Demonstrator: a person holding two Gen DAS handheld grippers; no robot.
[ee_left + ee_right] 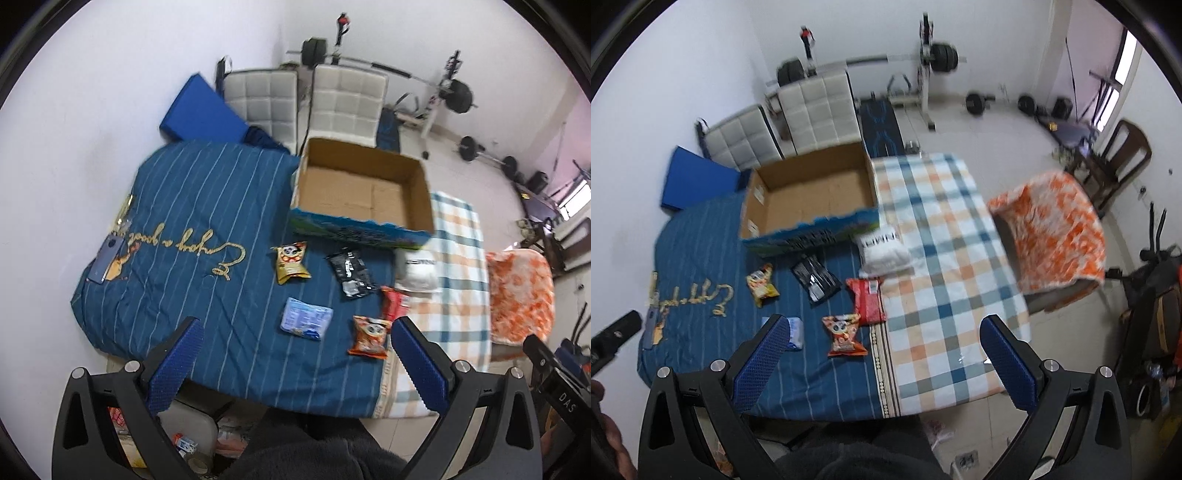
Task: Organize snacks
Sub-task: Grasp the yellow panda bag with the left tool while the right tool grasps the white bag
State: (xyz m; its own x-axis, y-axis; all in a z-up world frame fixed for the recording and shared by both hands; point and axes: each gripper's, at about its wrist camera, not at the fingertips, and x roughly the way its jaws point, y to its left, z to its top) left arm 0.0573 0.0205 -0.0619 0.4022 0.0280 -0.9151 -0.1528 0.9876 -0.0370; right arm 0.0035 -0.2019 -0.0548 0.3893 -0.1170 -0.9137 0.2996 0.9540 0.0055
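An empty cardboard box [369,201] [812,192] sits at the far side of a table covered by a blue striped cloth [184,229] [694,240]. Several snack packets lie in front of it: a yellow one [291,262] [761,285], a black one [352,272] [816,278], a red one [395,302] [867,301], an orange one [370,335] [844,334], a pale blue one [306,318] [795,332] and a white one [419,271] [884,253]. My left gripper [295,365] and right gripper [882,365] both hover open above the table's near edge, holding nothing.
A checked cloth [942,280] covers the table's right part. A phone [106,264] lies at the left edge. Two white chairs [306,99] stand behind the table, an orange-draped seat [1052,236] to the right, and weight equipment [934,55] at the back wall.
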